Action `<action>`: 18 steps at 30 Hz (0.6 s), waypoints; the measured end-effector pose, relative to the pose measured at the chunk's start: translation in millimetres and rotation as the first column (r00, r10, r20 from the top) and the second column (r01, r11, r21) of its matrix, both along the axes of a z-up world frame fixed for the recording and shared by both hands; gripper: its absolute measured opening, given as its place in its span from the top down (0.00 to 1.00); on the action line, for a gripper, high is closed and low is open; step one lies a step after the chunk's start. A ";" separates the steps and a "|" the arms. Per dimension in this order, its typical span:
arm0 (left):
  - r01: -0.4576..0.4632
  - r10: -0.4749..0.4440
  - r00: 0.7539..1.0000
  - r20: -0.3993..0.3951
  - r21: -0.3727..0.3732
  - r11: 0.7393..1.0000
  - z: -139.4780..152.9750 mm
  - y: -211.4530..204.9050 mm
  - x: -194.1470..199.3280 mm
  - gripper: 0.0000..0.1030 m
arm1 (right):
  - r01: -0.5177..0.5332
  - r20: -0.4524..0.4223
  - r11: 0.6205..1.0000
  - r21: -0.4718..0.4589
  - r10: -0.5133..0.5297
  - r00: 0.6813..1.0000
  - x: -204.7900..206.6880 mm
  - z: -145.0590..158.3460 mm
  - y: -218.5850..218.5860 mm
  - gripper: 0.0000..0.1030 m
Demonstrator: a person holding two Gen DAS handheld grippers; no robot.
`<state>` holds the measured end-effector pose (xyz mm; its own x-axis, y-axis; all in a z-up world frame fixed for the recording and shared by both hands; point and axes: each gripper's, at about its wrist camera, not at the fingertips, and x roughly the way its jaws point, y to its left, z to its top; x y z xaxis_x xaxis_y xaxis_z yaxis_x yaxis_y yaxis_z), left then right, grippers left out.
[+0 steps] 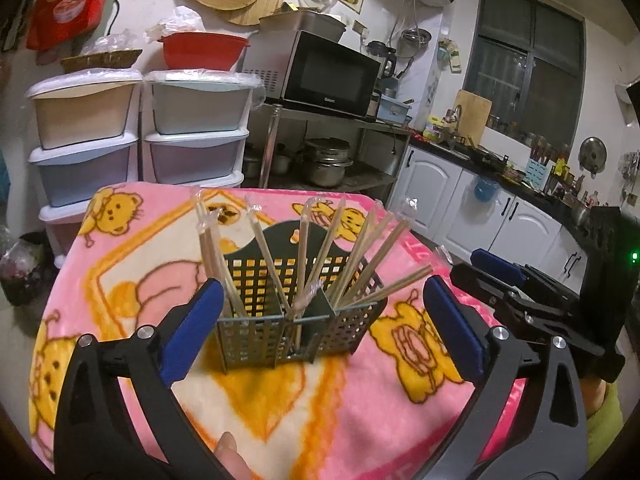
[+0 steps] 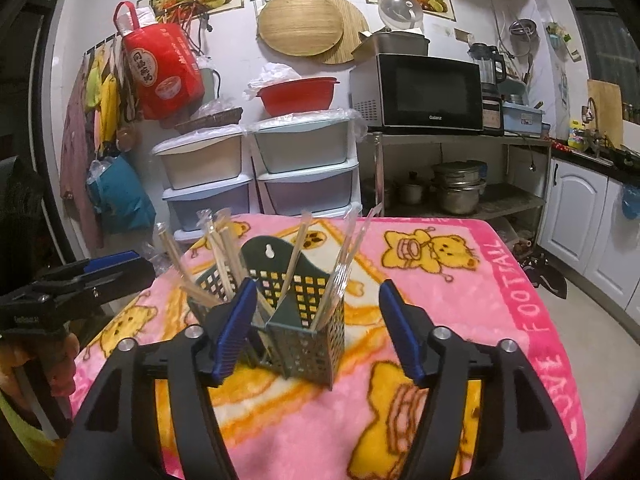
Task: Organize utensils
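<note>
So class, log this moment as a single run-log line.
left gripper: open, empty | right gripper: open, empty | wrapped wooden chopsticks: standing in dark green perforated plastic holder | holder: on pink bear-print blanket

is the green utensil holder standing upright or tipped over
Upright. The green utensil holder stands on its base on the pink blanket, open top up, with wrapped chopsticks leaning out of its compartments.

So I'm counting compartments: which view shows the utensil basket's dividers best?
The left wrist view: it faces the utensil basket broadside, showing the dividers. The right wrist view shows the basket corner-on, part-hidden by a finger.
</note>
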<state>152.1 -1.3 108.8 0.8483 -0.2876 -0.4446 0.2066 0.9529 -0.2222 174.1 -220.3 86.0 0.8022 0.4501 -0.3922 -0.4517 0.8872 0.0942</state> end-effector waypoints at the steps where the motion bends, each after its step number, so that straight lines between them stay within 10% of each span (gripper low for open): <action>1: -0.005 0.005 1.000 0.000 0.002 1.000 -0.8 0.5 -2.4 0.10 | -0.006 -0.001 1.000 -0.005 0.006 1.000 -2.4 -1.0 0.7 0.37; 18: -0.046 0.046 0.996 -0.074 0.007 0.999 -38.5 8.3 -24.1 0.10 | -0.030 -0.056 0.999 -0.032 0.028 0.998 -34.2 -34.1 3.6 0.25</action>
